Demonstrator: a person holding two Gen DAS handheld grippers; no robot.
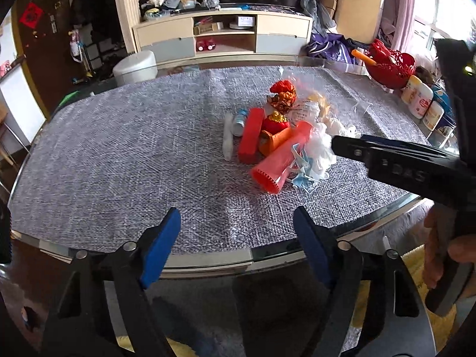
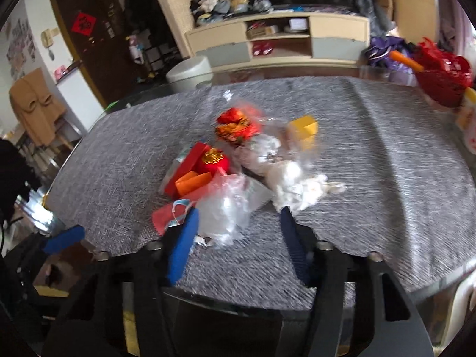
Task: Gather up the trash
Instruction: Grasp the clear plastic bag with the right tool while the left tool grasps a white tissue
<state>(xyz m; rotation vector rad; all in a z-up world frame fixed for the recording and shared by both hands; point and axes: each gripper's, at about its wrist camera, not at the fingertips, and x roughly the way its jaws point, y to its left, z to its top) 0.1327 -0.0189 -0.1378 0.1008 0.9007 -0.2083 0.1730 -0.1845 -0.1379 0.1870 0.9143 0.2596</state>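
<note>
The left hand-held gripper [image 1: 236, 238] stood released at the lower centre of its view, nothing between its blue pads, over the near edge of the tabletop [image 1: 119, 154]. The trash pile [image 1: 276, 136] lay well ahead of it, up and right of centre. The right hand-held gripper [image 2: 238, 235] was also released, its pads spread with a clear plastic bag [image 2: 226, 208] at the pile's near edge just between their tips, though not pressed. A red basket [image 1: 389, 68] sat at the upper right.
</note>
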